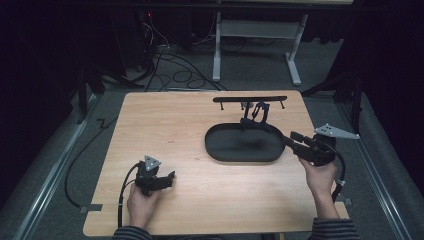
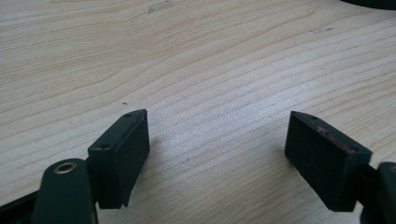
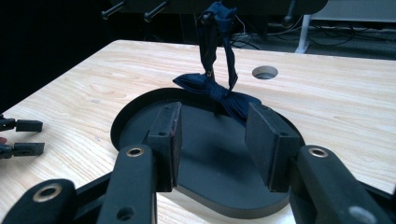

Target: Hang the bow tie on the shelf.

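Your wooden table (image 1: 190,125) carries a black oval tray (image 1: 243,144) toward its right, with a dark rack (image 1: 250,99) behind it. A navy bow tie (image 3: 219,91) hangs by its strap from a rack peg, its bow resting on the tray's far rim, as far as the dim picture shows. Your right gripper (image 3: 212,140) hovers over the tray's near edge, jaws apart and empty, short of the bow. Your left gripper (image 2: 217,154) rests low over bare wood, jaws spread wide, gripping nothing.

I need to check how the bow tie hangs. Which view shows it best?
The right gripper view: the navy bow tie rests on the black tray's far rim, its strap looped over a rack peg. The high view shows it small and dark.
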Demonstrator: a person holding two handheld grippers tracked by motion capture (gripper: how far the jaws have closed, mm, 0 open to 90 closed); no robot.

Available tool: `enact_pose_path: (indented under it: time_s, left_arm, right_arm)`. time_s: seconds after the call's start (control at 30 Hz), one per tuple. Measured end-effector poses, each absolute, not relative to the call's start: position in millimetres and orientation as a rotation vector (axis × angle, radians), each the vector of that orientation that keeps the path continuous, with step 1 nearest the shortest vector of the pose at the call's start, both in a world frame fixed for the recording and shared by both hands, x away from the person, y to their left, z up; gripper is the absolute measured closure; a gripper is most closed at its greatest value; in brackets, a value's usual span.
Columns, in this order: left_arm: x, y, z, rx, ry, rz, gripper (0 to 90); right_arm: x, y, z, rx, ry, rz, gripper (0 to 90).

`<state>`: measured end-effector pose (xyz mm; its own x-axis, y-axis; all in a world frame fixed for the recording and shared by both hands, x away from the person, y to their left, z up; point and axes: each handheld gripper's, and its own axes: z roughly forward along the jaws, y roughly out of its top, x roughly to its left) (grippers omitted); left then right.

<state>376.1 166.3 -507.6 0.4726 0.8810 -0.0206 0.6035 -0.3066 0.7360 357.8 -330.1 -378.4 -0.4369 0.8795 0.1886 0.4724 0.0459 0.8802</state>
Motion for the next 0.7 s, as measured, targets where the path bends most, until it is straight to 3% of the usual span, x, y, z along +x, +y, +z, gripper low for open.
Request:
enact_pose_path:
  time_s: [0.7]
  left_arm:
    - [376.1, 166.3, -507.6, 2.030, 1.227, 0.514, 22.4]
  right_arm:
    - [346.5, -320.8, -393.2, 1.360, 1.958, 1.391, 57.9]
